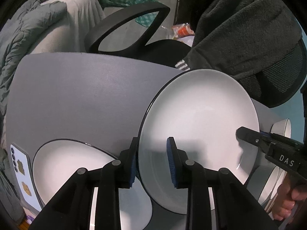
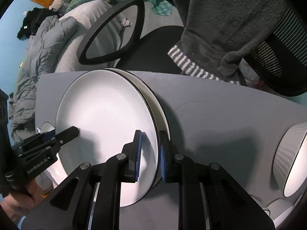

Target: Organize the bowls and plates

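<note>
A white plate with a dark rim (image 1: pixel 199 126) is held above the grey table (image 1: pixel 76 95) by both grippers at once. The left gripper (image 1: pixel 152 163) is positioned astride the plate's left edge, one blue-padded finger on each face; a gap is visible between the inner pad and the plate, so a firm pinch cannot be confirmed. The right gripper (image 2: pixel 150 157) is likewise set astride the right edge of the same plate (image 2: pixel 107 126), with its jaws partly spread and the rim between the pads; whether the pads press on it cannot be told. In the right wrist view, a second plate (image 2: pixel 153 99) is seen directly beneath the held one. Another white plate (image 1: pixel 63 163) lies flat on the near left of the table, beside a phone (image 1: pixel 20 172). A ribbed white bowl (image 2: pixel 291 157) rests on its side at the right. A black office chair (image 2: pixel 153 44) stands beyond the far table edge.
</note>
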The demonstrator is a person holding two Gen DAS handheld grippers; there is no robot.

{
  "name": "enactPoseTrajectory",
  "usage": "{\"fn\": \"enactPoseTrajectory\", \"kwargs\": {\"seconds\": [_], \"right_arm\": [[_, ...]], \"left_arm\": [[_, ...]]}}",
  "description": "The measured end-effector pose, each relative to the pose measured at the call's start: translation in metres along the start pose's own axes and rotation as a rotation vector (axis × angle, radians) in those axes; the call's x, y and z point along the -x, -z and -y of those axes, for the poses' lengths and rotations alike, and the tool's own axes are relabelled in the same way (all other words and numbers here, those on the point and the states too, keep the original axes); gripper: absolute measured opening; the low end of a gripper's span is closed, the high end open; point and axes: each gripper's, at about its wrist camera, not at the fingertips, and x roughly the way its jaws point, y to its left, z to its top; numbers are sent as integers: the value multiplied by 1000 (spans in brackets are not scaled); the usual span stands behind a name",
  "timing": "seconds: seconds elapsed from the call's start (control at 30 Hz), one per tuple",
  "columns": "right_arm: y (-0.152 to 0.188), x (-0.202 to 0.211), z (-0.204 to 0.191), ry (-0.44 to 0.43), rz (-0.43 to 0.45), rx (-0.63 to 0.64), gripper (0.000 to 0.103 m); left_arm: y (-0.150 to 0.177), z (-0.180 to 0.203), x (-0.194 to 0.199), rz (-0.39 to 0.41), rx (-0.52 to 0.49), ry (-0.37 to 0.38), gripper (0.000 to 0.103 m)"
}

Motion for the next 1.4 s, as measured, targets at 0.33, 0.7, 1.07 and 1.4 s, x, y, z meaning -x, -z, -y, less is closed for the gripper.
{"fn": "enactPoseTrajectory", "kwargs": {"seconds": [0.33,0.7,1.07,1.4], "right_arm": [[-9,-2,-5,-9,-44,-28,38],[-11,1,-6,-4,-84,-76,51],[-2,6,-10,35,-63,-119,56],[2,4,-11,44,-81,-145,58]], "left_arm": [[1,6,-1,-17,-53,-25,40],[10,4,11,3,-49,-3,44],[23,-2,29,40,-43,5,47],[45,-18,41,52,-3,24,47]]}}
